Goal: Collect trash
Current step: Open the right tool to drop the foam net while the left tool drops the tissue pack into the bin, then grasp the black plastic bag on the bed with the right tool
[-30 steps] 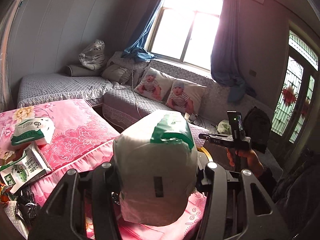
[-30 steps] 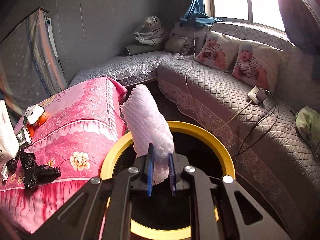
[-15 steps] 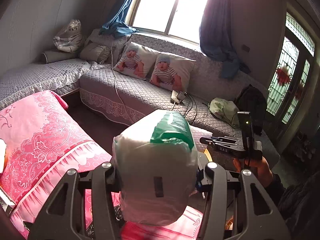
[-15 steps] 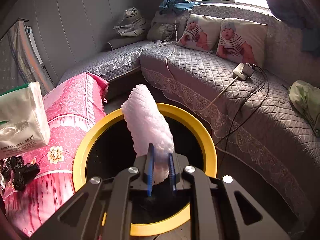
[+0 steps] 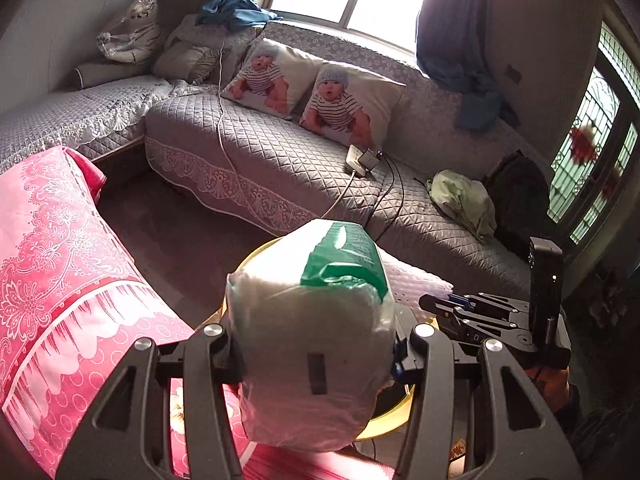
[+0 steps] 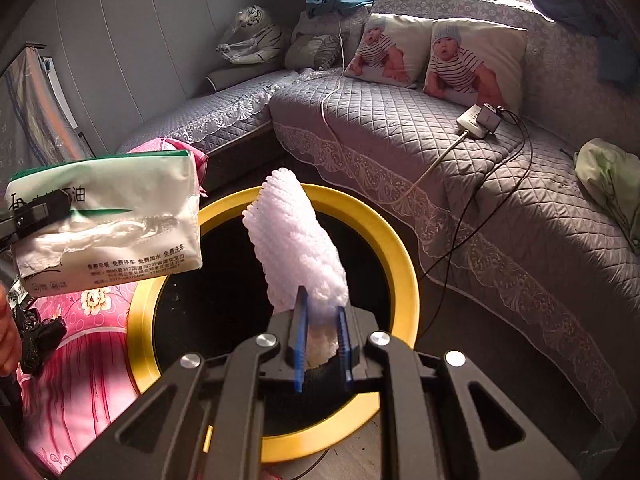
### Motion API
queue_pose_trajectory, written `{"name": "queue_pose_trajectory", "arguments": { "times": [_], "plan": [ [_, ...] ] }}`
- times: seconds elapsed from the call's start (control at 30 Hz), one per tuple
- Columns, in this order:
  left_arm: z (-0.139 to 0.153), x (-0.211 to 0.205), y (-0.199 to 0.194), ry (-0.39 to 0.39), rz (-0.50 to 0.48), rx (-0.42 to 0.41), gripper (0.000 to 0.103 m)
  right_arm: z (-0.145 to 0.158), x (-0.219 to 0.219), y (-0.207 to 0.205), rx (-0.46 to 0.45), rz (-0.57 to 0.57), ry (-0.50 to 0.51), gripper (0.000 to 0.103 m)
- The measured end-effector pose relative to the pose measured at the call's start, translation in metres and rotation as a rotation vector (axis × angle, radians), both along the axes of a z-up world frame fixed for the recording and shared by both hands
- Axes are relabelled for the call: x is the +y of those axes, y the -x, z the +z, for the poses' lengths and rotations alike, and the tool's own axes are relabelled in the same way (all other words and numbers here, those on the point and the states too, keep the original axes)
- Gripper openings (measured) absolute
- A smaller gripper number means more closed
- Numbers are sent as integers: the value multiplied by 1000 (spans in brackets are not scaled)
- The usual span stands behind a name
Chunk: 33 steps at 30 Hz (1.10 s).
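Gripping a white foam net sleeve [image 6: 296,248] between its blue pads [image 6: 301,340], the right claw [image 6: 322,344] is pinched narrow on the sleeve's near end and is holding it tilted over the dark mouth of a round bin with a yellow rim [image 6: 404,256]. The sleeve's far end is pointing toward the far side of the rim.

The left claw [image 5: 316,360] is clamping a soft pack of tissues [image 5: 316,344], white with a green printed band, its fingers pressing on both sides of the pack. In the right wrist view that same pack [image 6: 108,216] is hanging at the left edge of the bin, partly above the rim and partly above the pink floral bedspread [image 6: 80,344]. A crumpled black plastic bag [image 6: 38,340] is lying on the bedspread at the near left.

Behind the bin, a grey quilted corner sofa [image 6: 400,136] is carrying two cushions printed with a baby picture [image 6: 464,64], a white power strip [image 6: 478,120] with trailing cables, and a pale green bundle of cloth [image 6: 608,176] at the far right. A plush tiger [image 6: 250,36] is sitting in the far corner.
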<state>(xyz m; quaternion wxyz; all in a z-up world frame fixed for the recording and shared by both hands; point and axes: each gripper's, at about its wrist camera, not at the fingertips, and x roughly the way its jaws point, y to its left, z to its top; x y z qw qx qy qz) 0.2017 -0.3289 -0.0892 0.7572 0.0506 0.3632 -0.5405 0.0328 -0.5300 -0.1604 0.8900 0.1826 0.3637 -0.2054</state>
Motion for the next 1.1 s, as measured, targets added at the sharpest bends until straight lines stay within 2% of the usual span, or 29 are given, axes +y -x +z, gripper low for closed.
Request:
{"name": "queue_pose_trajectory", "arguments": {
  "times": [0.17,0.23,0.27,0.33,0.5,0.57,0.6,0.7,0.93,1.03,1.1],
  "plan": [
    [-4,-13,-4,3,19,31,48,0,-5,1,-9,-13,-16,14],
    [-4,-15,-7,11,27,50,49,2,-8,3,-16,-25,-16,19],
    [-4,-13,-7,18,40,56,53,4,-8,5,-23,-31,-13,22],
    [-1,-9,-10,41,58,65,56,8,-10,8,-35,-48,-8,38],
    [10,8,-10,91,103,57,74,22,-15,19,-78,-88,2,39],
    [14,24,-13,128,152,71,92,30,-14,23,-100,-92,20,39],
    [18,34,-14,157,174,83,93,33,-14,25,-109,-94,29,39],
    [31,62,-16,195,236,82,95,43,-9,26,-139,-75,42,39],
    [81,149,-13,290,326,4,95,53,19,13,-185,20,63,40],
    [99,201,-8,338,387,-62,95,59,40,2,-208,91,75,43],
    [108,237,-1,324,471,-133,95,63,59,-7,-225,157,80,48]
  ]
}}
